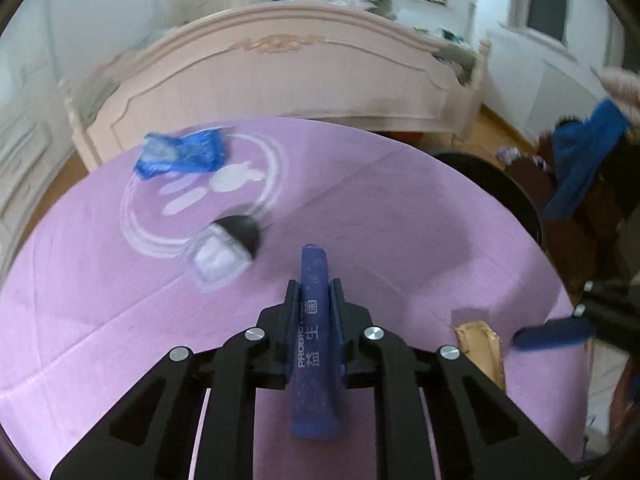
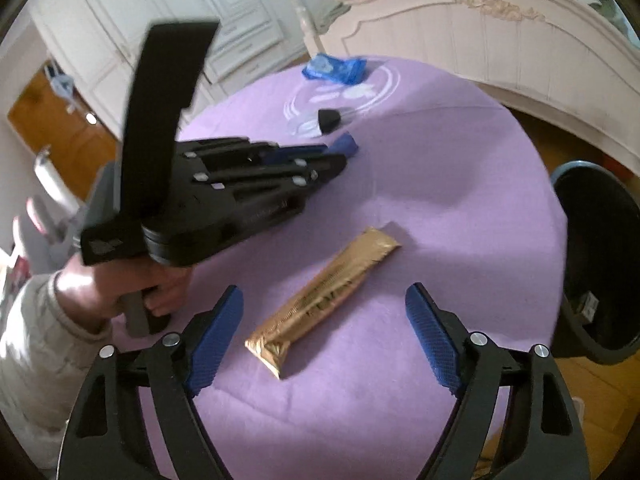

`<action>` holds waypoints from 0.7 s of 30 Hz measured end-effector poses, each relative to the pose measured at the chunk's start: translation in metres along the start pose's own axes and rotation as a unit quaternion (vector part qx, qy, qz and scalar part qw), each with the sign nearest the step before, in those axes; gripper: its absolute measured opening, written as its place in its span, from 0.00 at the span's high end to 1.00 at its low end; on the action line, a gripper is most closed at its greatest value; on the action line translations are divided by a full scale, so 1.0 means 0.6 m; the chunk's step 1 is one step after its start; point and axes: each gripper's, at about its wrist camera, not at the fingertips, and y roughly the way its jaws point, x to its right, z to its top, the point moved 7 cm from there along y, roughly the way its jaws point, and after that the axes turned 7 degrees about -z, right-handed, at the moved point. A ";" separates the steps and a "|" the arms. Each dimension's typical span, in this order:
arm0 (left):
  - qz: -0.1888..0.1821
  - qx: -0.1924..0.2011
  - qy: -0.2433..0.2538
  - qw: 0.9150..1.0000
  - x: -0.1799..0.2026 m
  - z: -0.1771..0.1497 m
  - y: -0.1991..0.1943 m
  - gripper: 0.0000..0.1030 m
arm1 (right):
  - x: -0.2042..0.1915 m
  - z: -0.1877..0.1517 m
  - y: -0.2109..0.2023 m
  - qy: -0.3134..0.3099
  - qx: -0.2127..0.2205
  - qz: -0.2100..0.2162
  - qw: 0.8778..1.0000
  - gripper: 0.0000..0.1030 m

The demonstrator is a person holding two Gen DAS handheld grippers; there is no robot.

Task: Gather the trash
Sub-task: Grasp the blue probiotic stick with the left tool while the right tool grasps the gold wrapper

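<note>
My left gripper (image 1: 316,286) is shut on a dark blue stick sachet (image 1: 316,344) printed with white text; the sachet pokes out past the fingertips over the purple tablecloth (image 1: 400,240). The right wrist view shows that gripper (image 2: 340,156) from the side, a hand on its handle, with the sachet's tip (image 2: 347,145) showing. My right gripper (image 2: 324,292) stands open above a gold stick sachet (image 2: 352,264) lying diagonally on the cloth, which its pads do not touch. Farther back lie a crumpled blue wrapper (image 1: 182,152) and a small clear container with a black part (image 1: 224,252).
A black bin (image 2: 600,260) stands on the floor just past the table's right edge. A pale bed footboard (image 1: 280,80) runs behind the round table. White cupboards (image 2: 224,20) fill the back left. One blue pad of the right gripper (image 1: 552,334) shows beside the gold sachet (image 1: 480,348).
</note>
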 end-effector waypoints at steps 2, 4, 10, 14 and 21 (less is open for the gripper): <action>-0.008 0.007 -0.029 1.000 -0.019 -0.005 -0.008 0.85 | -0.009 -0.002 0.014 -0.029 0.001 -0.037 0.999 0.36; -0.022 0.016 -0.050 0.998 -0.036 -0.008 -0.021 0.86 | -0.015 0.001 0.024 -0.055 0.010 -0.069 0.996 0.41; -0.035 0.040 -0.081 0.995 -0.066 -0.026 -0.063 0.86 | -0.007 0.016 0.041 -0.069 0.025 -0.093 0.993 0.80; -0.042 0.054 -0.095 0.993 -0.075 -0.035 -0.083 0.86 | 0.010 0.019 0.034 -0.032 0.031 -0.049 0.998 0.93; -0.061 0.067 -0.104 0.990 -0.078 -0.022 -0.099 0.86 | 0.045 0.046 -0.014 0.026 0.077 0.000 0.997 0.94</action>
